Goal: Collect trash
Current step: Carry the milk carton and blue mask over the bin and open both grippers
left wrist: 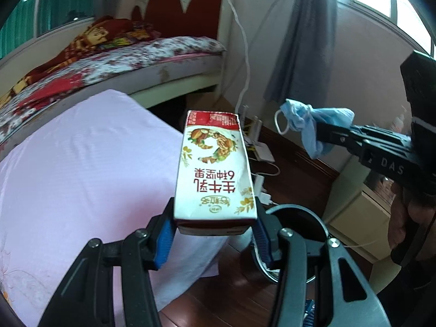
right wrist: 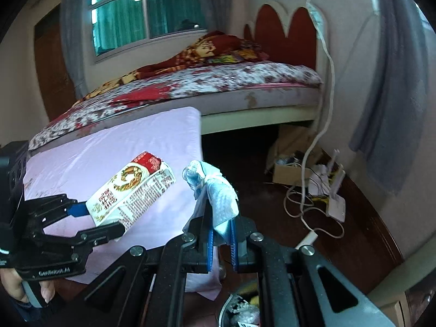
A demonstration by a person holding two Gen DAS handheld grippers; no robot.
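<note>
- Step in hand: carrying trash to the bin (left wrist: 297, 234), judged.
- Milk carton (left wrist: 215, 169) is clamped at its base by the left tool (left wrist: 215, 234), above the pink-covered tabletop (left wrist: 81, 163) edge; its long axis runs toward 12 o'clock.
- Crumpled blue mask (right wrist: 218, 193) is pinched in the clenched right tool (right wrist: 220, 248).
- Next move, judged: each tool is to be centred over the bin, at 5 o'clock in the left view, before release.

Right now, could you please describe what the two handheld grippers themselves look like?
Both are black, angular linkage frames with silver pivot bolts and ribbed blue finger pads. The left gripper bears white "GenRobot.AI" lettering; the right gripper shows "DAS".
</note>
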